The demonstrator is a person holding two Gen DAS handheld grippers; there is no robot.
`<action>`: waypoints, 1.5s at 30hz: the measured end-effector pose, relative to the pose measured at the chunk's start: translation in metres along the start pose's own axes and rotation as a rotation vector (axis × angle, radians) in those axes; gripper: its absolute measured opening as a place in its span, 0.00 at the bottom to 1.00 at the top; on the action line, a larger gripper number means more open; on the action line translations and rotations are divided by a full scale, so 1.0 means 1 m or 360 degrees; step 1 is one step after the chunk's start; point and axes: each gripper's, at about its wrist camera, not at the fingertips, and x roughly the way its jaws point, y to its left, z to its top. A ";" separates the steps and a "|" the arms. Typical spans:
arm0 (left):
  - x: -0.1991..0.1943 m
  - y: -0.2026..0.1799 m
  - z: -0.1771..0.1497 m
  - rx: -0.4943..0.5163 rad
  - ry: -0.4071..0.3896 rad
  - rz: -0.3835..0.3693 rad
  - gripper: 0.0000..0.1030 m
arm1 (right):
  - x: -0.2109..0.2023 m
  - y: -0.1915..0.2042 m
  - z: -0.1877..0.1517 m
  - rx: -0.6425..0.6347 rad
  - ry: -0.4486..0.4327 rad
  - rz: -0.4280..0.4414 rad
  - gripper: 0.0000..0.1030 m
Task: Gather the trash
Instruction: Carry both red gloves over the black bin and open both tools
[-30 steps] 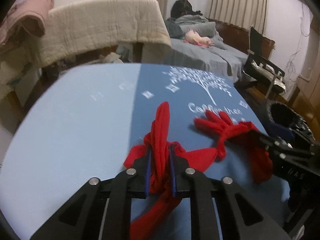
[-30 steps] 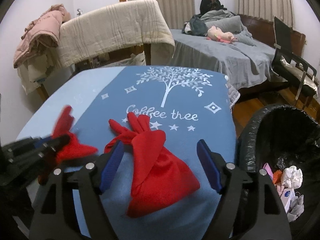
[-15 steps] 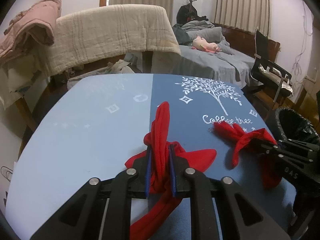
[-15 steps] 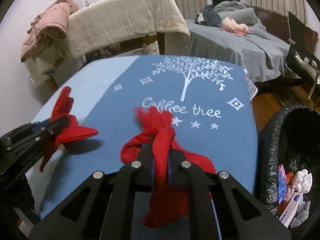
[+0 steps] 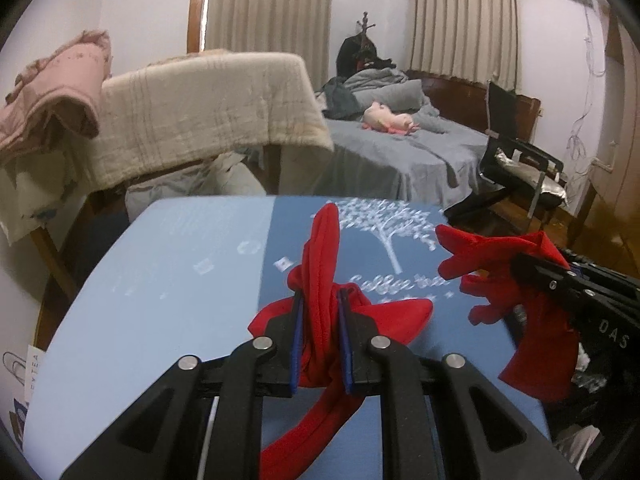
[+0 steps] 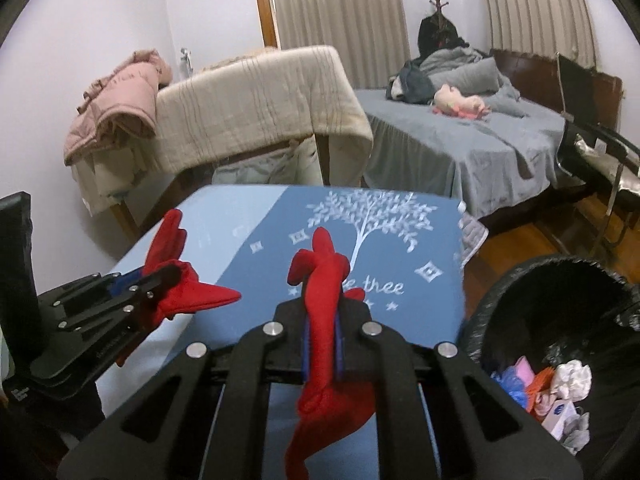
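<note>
My left gripper [image 5: 319,312] is shut on a red glove [image 5: 320,264] and holds it above the blue table [image 5: 168,300]. My right gripper [image 6: 322,320] is shut on a second red glove [image 6: 324,280], also lifted off the table. In the left wrist view the right gripper's glove [image 5: 500,256] hangs at the right. In the right wrist view the left gripper's glove [image 6: 180,280] shows at the left. A black-lined trash bin [image 6: 560,280] stands right of the table with trash inside [image 6: 560,384].
The tablecloth shows a white tree print [image 6: 372,216]. Behind the table is a beige blanket over a frame [image 6: 260,96], a pink coat [image 6: 116,92], a grey bed [image 6: 460,128] and a black chair [image 5: 516,160].
My right gripper closed on the second red glove and lifted it off the table. Both grippers rose with their gloves, and the left stayed shut.
</note>
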 end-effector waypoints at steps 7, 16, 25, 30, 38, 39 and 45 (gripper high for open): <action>-0.012 -0.030 0.017 0.0018 -0.0062 -0.0059 0.15 | -0.033 -0.016 0.008 0.0004 -0.0088 -0.0044 0.08; -0.015 -0.072 0.031 0.0073 -0.0103 -0.0164 0.15 | -0.070 -0.057 0.010 0.0045 -0.0169 -0.0167 0.08; -0.006 -0.127 0.043 0.0156 -0.0119 -0.0309 0.15 | -0.099 -0.103 0.001 0.0113 -0.0212 -0.0322 0.08; 0.004 -0.163 0.046 0.0201 -0.0111 -0.0405 0.15 | -0.113 -0.132 -0.007 0.0163 -0.0228 -0.0421 0.08; 0.023 -0.215 0.041 0.0279 -0.0085 -0.0525 0.15 | -0.127 -0.172 -0.021 0.0244 -0.0235 -0.0545 0.08; 0.027 -0.223 0.041 0.0289 -0.0082 -0.0536 0.15 | -0.128 -0.178 -0.024 0.0256 -0.0234 -0.0564 0.08; 0.044 -0.252 0.036 0.0328 -0.0043 -0.0610 0.15 | -0.129 -0.203 -0.036 0.0320 -0.0214 -0.0631 0.08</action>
